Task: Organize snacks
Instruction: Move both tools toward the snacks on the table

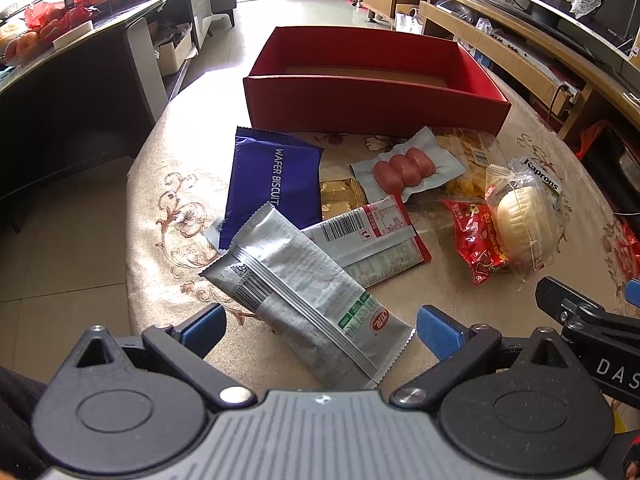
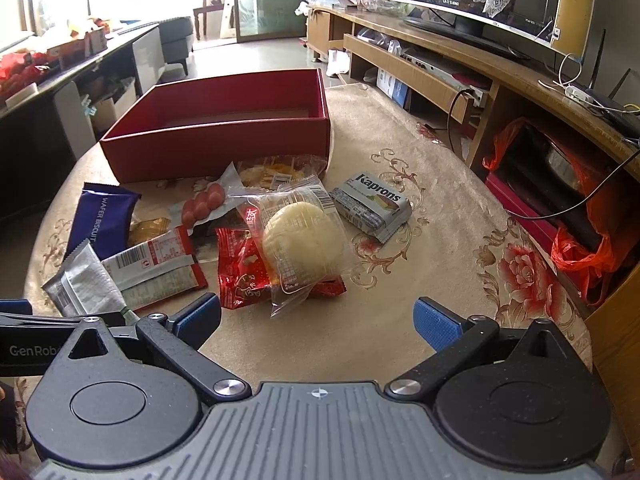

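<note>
crinkly foil snack pkts [image 1: 308,296] before rigid red cardboard box [image 1: 372,108], rectangular.

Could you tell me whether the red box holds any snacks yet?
It looks empty: the red box shows only bare cardboard floor, though its near wall hides part. The snacks lie outside on the table.

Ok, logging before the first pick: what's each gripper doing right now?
Left gripper: open, holding nothing.
Right gripper: open, holding nothing.

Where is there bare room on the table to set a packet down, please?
Bare cloth lies right of the Kaprons pack toward the table edge, and just ahead of the right gripper. The red box looks empty. Crowded: the snack pile around the cream pastry.
</note>
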A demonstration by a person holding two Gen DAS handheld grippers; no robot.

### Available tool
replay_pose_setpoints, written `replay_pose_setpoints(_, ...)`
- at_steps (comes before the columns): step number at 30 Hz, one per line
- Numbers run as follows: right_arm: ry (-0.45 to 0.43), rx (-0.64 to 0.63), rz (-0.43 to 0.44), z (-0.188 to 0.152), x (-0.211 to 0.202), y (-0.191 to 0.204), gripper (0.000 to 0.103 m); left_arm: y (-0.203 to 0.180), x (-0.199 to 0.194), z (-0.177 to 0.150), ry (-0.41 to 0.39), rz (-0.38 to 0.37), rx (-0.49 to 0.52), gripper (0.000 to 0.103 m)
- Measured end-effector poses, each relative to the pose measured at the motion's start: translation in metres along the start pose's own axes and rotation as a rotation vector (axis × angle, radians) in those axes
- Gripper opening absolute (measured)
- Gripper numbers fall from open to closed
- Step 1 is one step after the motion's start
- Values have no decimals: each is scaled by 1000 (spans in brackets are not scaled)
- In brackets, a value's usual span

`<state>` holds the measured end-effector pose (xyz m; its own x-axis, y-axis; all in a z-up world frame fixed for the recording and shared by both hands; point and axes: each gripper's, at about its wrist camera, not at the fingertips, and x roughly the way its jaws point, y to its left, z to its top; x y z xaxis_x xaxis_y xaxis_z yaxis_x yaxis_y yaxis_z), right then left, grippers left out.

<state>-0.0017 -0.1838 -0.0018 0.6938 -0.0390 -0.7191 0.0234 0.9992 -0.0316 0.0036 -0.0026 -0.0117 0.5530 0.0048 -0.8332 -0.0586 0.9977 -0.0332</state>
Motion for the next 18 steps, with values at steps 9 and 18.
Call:
replay_pose_setpoints(9,11,0,2,-1,2,-1,103,-1,1,0,9,-1,0,97)
replay_pose_setpoints(18,23,-1,2,-2,5,-1,103,-1,4,-1,14,1,0,96)
